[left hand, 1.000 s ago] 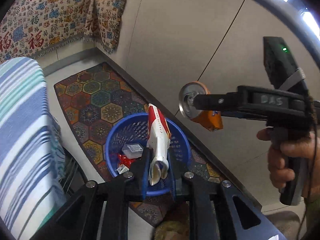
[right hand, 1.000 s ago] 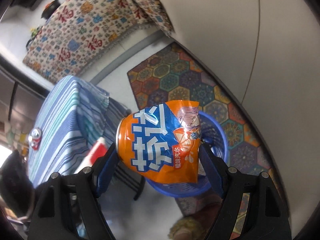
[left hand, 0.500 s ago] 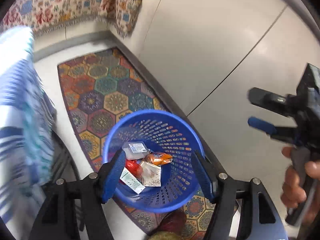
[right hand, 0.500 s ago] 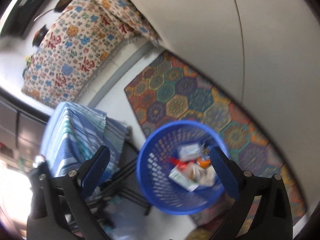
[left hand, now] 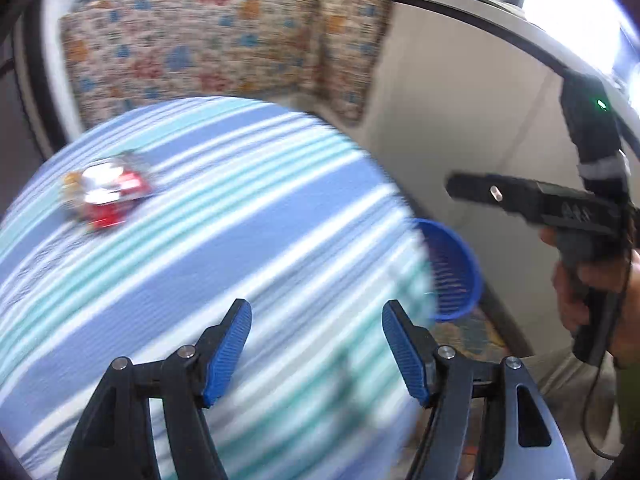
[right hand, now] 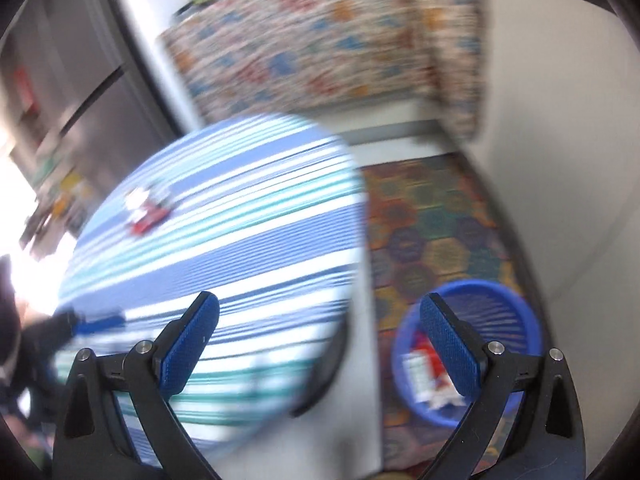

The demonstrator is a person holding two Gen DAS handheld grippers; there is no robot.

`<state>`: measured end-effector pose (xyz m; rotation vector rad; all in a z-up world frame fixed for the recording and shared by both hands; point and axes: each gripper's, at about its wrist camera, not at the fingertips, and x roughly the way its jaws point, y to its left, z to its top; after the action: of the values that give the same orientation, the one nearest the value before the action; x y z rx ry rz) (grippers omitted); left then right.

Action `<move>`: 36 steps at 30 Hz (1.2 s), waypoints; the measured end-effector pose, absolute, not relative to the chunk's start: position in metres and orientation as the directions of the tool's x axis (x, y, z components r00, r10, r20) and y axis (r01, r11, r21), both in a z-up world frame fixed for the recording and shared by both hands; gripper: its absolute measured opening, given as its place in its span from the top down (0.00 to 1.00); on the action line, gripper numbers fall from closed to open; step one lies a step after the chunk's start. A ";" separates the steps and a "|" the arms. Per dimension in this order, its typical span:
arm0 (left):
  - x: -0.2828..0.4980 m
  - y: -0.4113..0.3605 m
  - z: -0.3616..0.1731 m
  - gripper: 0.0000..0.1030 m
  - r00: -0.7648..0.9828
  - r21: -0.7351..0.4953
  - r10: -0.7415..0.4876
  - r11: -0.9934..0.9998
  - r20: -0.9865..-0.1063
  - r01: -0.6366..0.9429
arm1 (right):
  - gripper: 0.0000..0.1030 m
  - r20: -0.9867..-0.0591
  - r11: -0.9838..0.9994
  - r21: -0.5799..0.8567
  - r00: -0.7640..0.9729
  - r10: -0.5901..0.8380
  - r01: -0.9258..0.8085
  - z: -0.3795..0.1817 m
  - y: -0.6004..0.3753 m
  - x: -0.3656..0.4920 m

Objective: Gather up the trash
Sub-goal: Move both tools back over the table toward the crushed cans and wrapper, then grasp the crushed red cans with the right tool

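Both the left gripper (left hand: 316,346) and right gripper (right hand: 320,342) gape empty over the striped table (left hand: 224,240), whose right edge drops to a rug (right hand: 436,224) holding the blue basket (right hand: 516,304).

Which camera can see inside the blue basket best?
The right wrist view. There the blue basket sits on the patterned rug, open side up, so blurry trash inside shows, though one gripper finger covers part. In the left wrist view, the basket peeks out behind the striped tablecloth, showing only its mesh wall.
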<state>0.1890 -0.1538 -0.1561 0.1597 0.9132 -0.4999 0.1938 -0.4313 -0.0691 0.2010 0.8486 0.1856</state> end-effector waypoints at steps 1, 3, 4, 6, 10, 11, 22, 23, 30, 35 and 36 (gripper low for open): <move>0.195 -0.131 -0.157 0.33 0.527 -0.049 -0.300 0.898 -0.795 0.437 | 0.02 -0.730 0.963 0.244 0.632 0.260 -0.115 -0.074 -0.407 0.199; 0.208 -0.090 -0.160 0.33 0.560 -0.018 -0.235 0.931 -0.794 0.366 | 0.02 -0.737 0.955 0.246 0.608 0.296 -0.167 -0.082 -0.367 0.208; 0.216 -0.072 -0.160 0.33 0.576 -0.001 -0.202 0.944 -0.792 0.329 | 0.02 -0.737 0.950 0.247 0.599 0.312 -0.191 -0.087 -0.348 0.212; 0.235 -0.035 -0.165 0.33 0.595 0.017 -0.141 0.968 -0.791 0.252 | 0.02 -0.742 0.948 0.224 0.591 0.317 -0.227 -0.095 -0.316 0.221; 0.265 0.011 -0.175 0.33 0.606 0.008 -0.100 0.985 -0.789 0.174 | 0.02 -0.737 0.945 0.196 0.596 0.319 -0.263 -0.101 -0.277 0.240; 0.272 0.019 -0.179 0.33 0.607 0.015 -0.087 0.987 -0.790 0.162 | 0.02 -0.732 0.943 0.199 0.599 0.325 -0.268 -0.100 -0.270 0.247; 0.287 0.042 -0.199 0.28 0.624 0.017 -0.070 0.991 -0.778 0.133 | 0.00 -0.719 0.940 0.076 0.635 0.284 -0.334 -0.092 -0.175 0.328; 0.288 0.042 -0.199 0.28 0.624 0.016 -0.073 0.991 -0.778 0.136 | 0.00 -0.723 0.942 0.058 0.637 0.268 -0.331 -0.092 -0.168 0.337; 0.288 0.046 -0.195 0.27 0.628 0.013 -0.077 0.990 -0.774 0.137 | 0.35 -0.746 0.958 -0.017 0.642 0.178 -0.286 -0.097 -0.158 0.367; 0.289 0.043 -0.194 0.25 0.629 0.013 -0.078 0.990 -0.773 0.138 | 0.38 -0.731 0.962 0.038 0.649 0.210 -0.269 -0.084 -0.208 0.340; 0.289 0.041 -0.194 0.25 0.628 0.003 -0.093 0.989 -0.773 0.150 | 0.38 -0.729 0.962 0.038 0.651 0.211 -0.269 -0.082 -0.218 0.331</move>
<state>0.2895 0.0409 -0.1940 0.0698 0.8811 -0.1394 0.3307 -0.2183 -0.0824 -0.0755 0.8180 0.2726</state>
